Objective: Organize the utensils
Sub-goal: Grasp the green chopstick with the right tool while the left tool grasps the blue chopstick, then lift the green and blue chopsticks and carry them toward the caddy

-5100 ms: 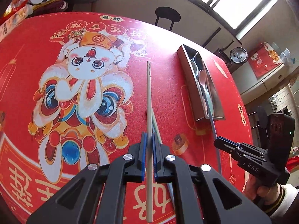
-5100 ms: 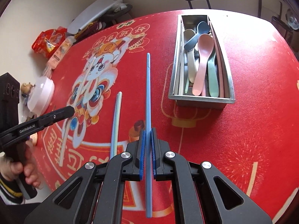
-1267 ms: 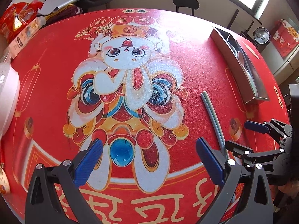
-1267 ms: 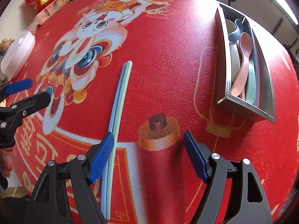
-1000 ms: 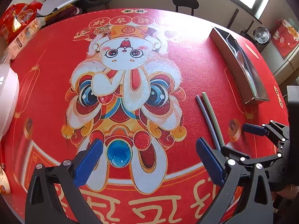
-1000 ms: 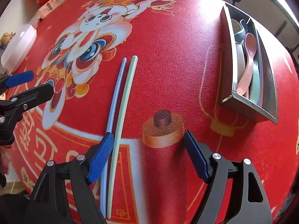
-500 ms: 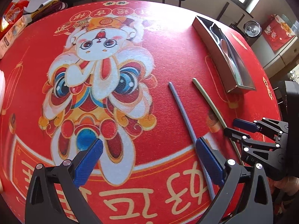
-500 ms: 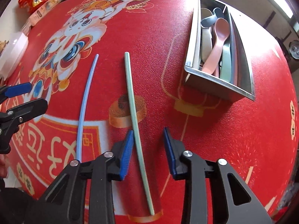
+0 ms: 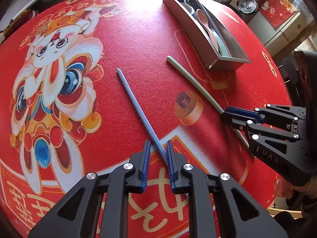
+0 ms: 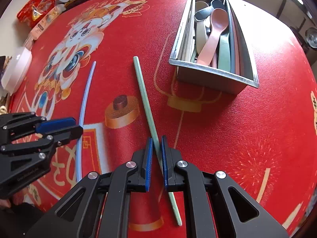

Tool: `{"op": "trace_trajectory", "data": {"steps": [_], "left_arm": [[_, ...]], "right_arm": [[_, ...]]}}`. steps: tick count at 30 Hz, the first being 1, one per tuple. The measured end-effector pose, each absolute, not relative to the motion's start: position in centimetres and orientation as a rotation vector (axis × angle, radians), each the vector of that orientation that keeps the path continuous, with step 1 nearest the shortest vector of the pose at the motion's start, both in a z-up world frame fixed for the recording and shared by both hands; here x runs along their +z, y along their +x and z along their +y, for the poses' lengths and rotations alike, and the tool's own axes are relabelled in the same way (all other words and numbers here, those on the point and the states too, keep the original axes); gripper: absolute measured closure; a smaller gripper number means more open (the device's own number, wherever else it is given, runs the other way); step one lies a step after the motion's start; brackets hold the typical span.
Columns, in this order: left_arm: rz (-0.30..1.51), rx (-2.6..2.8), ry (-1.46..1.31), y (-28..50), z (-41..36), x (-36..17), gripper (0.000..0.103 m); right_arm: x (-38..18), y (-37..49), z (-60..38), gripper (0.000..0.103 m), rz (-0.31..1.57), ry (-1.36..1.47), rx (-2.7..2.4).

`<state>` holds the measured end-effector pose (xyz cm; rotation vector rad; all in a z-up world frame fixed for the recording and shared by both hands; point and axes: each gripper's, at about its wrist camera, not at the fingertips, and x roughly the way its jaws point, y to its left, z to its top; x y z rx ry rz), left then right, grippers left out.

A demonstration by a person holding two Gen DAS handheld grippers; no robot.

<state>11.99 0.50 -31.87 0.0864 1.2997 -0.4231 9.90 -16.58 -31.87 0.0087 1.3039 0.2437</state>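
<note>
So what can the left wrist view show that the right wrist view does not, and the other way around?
Only the left wrist view shows the metal pot and the red box beyond the table.

Only the right wrist view shows the white bowl and the snack packets at the table's far left edge, and the dark spoon in the tray.

Both show the blue chopstick between the left gripper fingers, the green chopstick between the right gripper fingers, the metal tray and the pink spoon.
</note>
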Motion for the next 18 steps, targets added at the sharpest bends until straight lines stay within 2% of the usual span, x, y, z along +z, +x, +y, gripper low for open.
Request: {"op": "trace_trajectory", "data": {"steps": [11,18], "left_arm": [[1.271,-0.379,0.084,13.2,1.5,-31.9,0.095],[1.274,-0.323,0.01,14.1,4.6,-32.1,0.095]], "right_arm": [[-32.0,10.4,-16.8,0.094,1.317,0.064,0.26],[-32.2,10.5,-16.7,0.095,1.329,0.094,0.28]]}}
